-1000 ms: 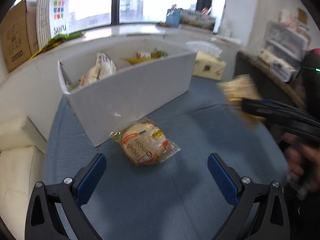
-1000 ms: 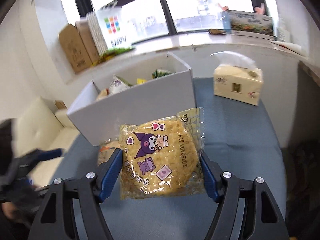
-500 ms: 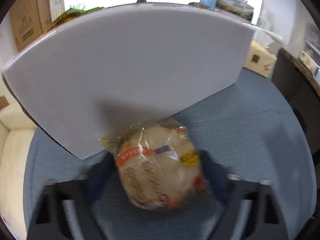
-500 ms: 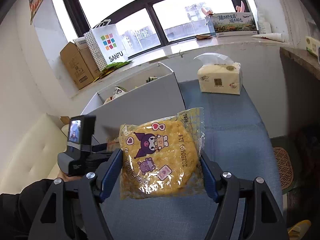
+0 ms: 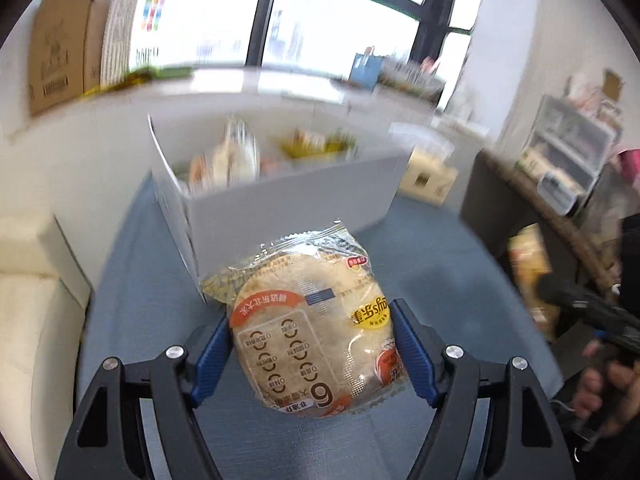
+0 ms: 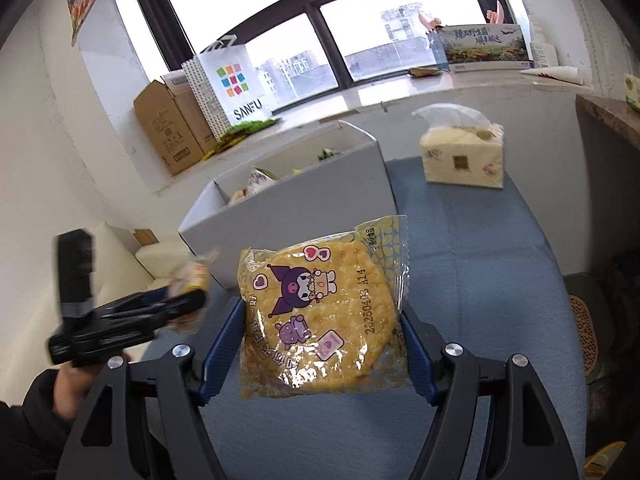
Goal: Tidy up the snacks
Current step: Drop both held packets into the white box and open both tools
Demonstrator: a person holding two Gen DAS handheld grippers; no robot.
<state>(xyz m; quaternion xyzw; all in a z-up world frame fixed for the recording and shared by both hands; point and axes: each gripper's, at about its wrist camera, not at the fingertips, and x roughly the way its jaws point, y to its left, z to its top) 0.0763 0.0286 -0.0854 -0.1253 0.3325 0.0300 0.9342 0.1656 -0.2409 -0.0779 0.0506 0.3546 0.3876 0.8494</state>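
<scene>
Both grippers we hold carry wrapped snacks above the blue tablecloth [image 6: 480, 280], each angled downward. Our left gripper [image 5: 312, 344] pinches a round rice cracker packet [image 5: 312, 332]. Our right gripper [image 6: 322, 340] clamps a yellow cartoon-printed cracker packet [image 6: 320, 312]. Ahead stands the white box [image 6: 288, 208] holding other snacks, its near wall facing us. Open cloth lies to its right, up to the tissue pack [image 6: 462, 156].
</scene>
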